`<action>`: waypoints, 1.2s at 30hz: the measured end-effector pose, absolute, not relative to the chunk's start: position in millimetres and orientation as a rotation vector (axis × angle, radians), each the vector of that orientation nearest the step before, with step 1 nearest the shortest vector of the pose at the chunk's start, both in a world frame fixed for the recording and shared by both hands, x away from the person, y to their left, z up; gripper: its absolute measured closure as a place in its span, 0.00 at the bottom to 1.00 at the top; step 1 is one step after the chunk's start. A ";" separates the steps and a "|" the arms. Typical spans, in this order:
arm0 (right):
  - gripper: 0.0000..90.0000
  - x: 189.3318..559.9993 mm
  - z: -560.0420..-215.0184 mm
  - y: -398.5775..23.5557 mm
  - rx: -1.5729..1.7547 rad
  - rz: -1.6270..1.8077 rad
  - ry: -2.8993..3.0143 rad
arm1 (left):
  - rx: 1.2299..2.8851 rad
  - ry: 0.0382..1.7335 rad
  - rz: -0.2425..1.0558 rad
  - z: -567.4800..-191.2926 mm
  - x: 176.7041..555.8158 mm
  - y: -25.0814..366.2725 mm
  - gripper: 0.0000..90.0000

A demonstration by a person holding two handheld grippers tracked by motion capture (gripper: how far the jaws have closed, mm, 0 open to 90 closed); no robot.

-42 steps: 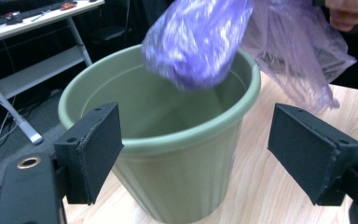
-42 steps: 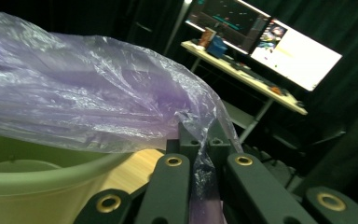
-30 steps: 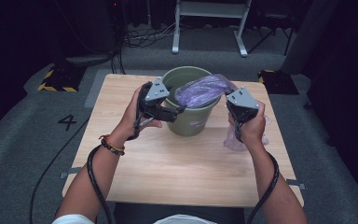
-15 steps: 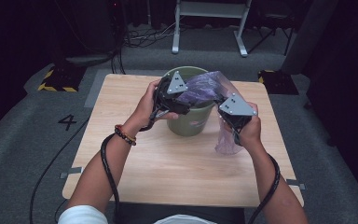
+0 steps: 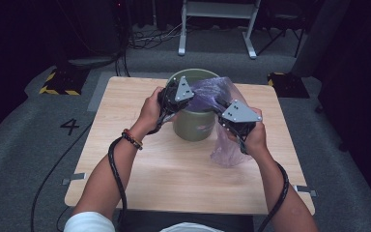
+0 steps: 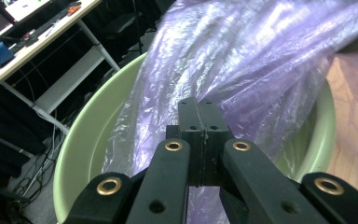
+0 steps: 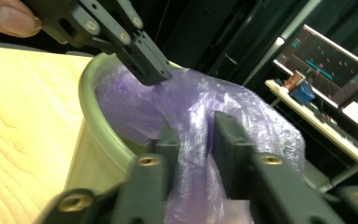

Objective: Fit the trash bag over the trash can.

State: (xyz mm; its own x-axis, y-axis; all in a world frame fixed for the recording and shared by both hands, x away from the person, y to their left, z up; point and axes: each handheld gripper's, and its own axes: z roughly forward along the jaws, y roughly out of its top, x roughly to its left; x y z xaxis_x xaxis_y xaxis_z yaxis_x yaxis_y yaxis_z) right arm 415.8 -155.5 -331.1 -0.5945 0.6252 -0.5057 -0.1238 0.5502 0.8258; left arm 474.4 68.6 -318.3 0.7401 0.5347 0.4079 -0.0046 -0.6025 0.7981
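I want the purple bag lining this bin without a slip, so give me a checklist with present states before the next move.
1. Left gripper clamped on the purple bag: ok, jaws just closed on the film.
2. Right gripper gripping the bag: not ok, jaws just opening, film loose between them.
3. Green bin upright on the table: ok.
4. Bag mouth over the rim: not ok, part hangs outside by the right gripper.
5. Bag free of tears: cannot tell.
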 end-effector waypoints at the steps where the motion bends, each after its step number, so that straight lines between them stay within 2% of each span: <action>1: 0.76 415.8 -331.1 -155.5 0.406 1.117 1.939 | 2.093 0.408 0.815 -318.6 475.0 69.5 1.00; 2: 0.69 414.4 -332.9 -156.5 0.402 1.121 1.947 | 2.086 0.421 0.809 -319.2 475.5 70.5 1.00; 4: 0.48 408.3 -340.2 -161.8 0.430 1.143 1.961 | 2.081 0.435 0.803 -319.8 476.7 73.2 1.00; 5: 0.48 408.3 -340.2 -161.8 0.430 1.143 1.961 | 2.081 0.443 0.800 -320.0 477.5 74.7 1.00; 6: 0.40 403.8 -347.7 -168.0 0.460 1.165 1.955 | 2.081 0.451 0.798 -320.4 478.3 76.0 1.00; 7: 0.40 403.8 -347.7 -168.0 0.460 1.165 1.955 | 2.077 0.463 0.799 -320.8 478.9 76.8 1.00; 12: 0.27 396.8 -373.1 -178.9 0.508 1.162 1.991 | 2.072 0.486 0.796 -321.0 480.6 80.4 1.00; 19: 0.22 396.9 -406.8 -194.3 0.578 1.120 2.026 | 2.065 0.512 0.764 -322.7 486.1 87.3 1.00; 21: 0.26 399.9 -415.6 -196.2 0.607 1.125 2.052 | 2.065 0.517 0.751 -323.2 487.7 89.8 1.00; 22: 0.33 401.2 -420.1 -196.6 0.619 1.110 2.042 | 2.069 0.520 0.752 -323.8 488.3 90.5 1.00; 23: 0.45 403.0 -423.5 -197.7 0.625 1.119 2.048 | 2.069 0.524 0.753 -324.5 488.7 90.8 1.00; 25: 0.57 406.6 -428.1 -198.5 0.642 1.123 2.051 | 2.075 0.527 0.745 -325.3 489.6 92.3 1.00; 26: 0.70 408.2 -429.0 -198.7 0.641 1.114 2.053 | 2.076 0.532 0.744 -325.7 489.8 93.0 1.00; 29: 0.90 408.9 -427.2 -200.8 0.634 1.140 2.054 | 2.078 0.537 0.738 -326.9 490.8 95.0 1.00; 30: 0.94 407.5 -424.9 -201.9 0.622 1.155 2.046 | 2.080 0.542 0.747 -327.0 491.1 96.1 0.98; 32: 0.99 402.8 -417.3 -203.2 0.609 1.167 2.023 | 2.068 0.557 0.746 -327.4 491.4 99.3 0.84; 36: 0.99 395.9 -394.3 -205.6 0.591 1.198 1.975 | 2.032 0.580 0.740 -325.5 488.9 107.9 0.61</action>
State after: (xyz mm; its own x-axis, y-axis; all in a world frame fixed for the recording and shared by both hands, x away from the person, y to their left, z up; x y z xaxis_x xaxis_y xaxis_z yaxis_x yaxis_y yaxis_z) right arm 395.9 -205.6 -394.3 -0.6206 0.6995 -0.3543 0.0091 0.4583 0.8887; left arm 488.9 107.9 -325.5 0.7145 0.6400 0.2826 0.1213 -0.5111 0.8509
